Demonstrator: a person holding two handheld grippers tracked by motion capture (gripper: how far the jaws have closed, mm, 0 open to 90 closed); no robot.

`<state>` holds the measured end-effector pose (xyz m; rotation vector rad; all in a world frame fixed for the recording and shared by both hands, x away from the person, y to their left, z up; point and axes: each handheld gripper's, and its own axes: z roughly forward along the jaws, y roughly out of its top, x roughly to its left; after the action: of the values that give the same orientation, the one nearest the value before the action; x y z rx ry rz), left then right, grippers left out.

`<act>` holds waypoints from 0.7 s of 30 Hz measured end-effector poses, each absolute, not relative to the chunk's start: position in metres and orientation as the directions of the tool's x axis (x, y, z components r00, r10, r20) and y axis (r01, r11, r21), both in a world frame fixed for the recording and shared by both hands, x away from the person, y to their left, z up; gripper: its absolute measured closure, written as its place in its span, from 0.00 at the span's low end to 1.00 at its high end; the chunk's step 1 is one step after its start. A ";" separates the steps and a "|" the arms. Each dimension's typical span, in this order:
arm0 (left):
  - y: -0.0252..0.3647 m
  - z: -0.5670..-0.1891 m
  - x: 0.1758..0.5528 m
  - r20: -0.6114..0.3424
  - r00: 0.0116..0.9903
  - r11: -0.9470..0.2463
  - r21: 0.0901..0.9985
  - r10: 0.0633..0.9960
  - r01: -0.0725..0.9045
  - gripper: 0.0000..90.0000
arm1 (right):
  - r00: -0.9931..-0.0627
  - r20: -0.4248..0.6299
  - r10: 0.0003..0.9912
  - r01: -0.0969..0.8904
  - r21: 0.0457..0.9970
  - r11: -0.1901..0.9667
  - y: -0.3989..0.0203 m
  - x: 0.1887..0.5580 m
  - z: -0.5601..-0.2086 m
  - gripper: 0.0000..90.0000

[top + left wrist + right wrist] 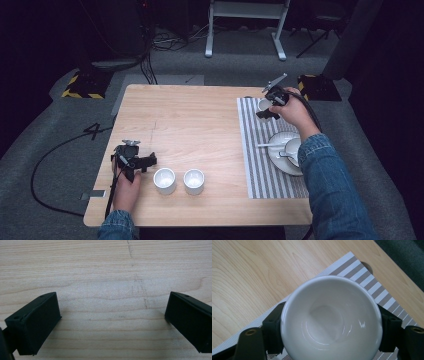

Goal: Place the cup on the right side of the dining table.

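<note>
Item: small white glazed ceramic cup (pixel 331 317), empty, held over the far end of the grey-and-white striped placemat (pixel 372 280). Right gripper (pixel 332 327): jaws clamped on the cup's opposite outer walls. Left gripper (pixel 112 322): jaws spread wide over bare light wooden table (pixel 100 270). Handling: rigid, light, probably slick and chip-prone; grip mid-wall, below rim.

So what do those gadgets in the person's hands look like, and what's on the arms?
Each hand holds a black gripper with two blocky black jaws. The left gripper and the right gripper each carry a grey three-cornered plate on top and trail a black cable. The jaw blocks look matt, with small round holes. Both sleeves are blue denim.
</note>
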<state>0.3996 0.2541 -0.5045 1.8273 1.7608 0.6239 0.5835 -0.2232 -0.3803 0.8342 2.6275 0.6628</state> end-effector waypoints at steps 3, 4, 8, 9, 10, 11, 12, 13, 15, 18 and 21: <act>0.254 -0.505 0.400 -0.028 0.047 -0.017 0.653 0.998 0.758 0.00 | -0.785 -0.140 0.604 0.471 0.499 0.728 -0.223 0.586 -0.389 0.30; 0.254 -0.505 0.400 -0.029 0.048 -0.017 0.653 0.998 0.758 0.00 | -0.785 -0.140 0.604 0.472 0.496 0.729 -0.223 0.587 -0.392 0.30; 0.254 -0.504 0.400 -0.029 0.047 -0.017 0.652 0.998 0.758 0.00 | -0.782 -0.134 0.609 0.485 0.485 0.728 -0.223 0.590 -0.400 0.30; 0.254 -0.504 0.400 -0.029 0.047 -0.017 0.652 0.998 0.758 0.00 | -0.777 -0.129 0.616 0.492 0.487 0.722 -0.224 0.590 -0.403 0.30; 0.254 -0.504 0.400 -0.029 0.047 -0.017 0.652 0.998 0.758 0.00 | -0.771 -0.124 0.624 0.499 0.491 0.714 -0.225 0.590 -0.405 0.30; 0.254 -0.504 0.400 -0.029 0.048 -0.017 0.652 0.998 0.758 0.00 | -0.767 -0.117 0.631 0.507 0.492 0.708 -0.226 0.590 -0.408 0.30; 0.254 -0.504 0.400 -0.029 0.048 -0.017 0.652 0.998 0.758 0.00 | -0.764 -0.116 0.635 0.512 0.490 0.705 -0.227 0.591 -0.411 0.30; 0.254 -0.505 0.400 -0.028 0.048 -0.018 0.653 0.998 0.758 0.00 | -0.761 -0.114 0.639 0.521 0.480 0.705 -0.228 0.591 -0.415 0.30; 0.254 -0.504 0.400 -0.029 0.047 -0.017 0.652 0.998 0.758 0.00 | -0.761 -0.122 0.638 0.528 0.456 0.717 -0.230 0.592 -0.422 0.30; 0.254 -0.505 0.400 -0.029 0.047 -0.017 0.653 0.998 0.758 0.00 | -0.752 -0.112 0.649 0.538 0.464 0.704 -0.233 0.594 -0.427 0.30; 0.254 -0.505 0.400 -0.029 0.048 -0.017 0.653 0.998 0.757 0.00 | -0.753 -0.099 0.650 0.545 0.459 0.701 -0.234 0.594 -0.432 0.30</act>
<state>0.3996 0.2541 -0.5045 1.8269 1.7604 0.6242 0.5941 -0.2343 -0.4319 0.9519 2.6568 0.5978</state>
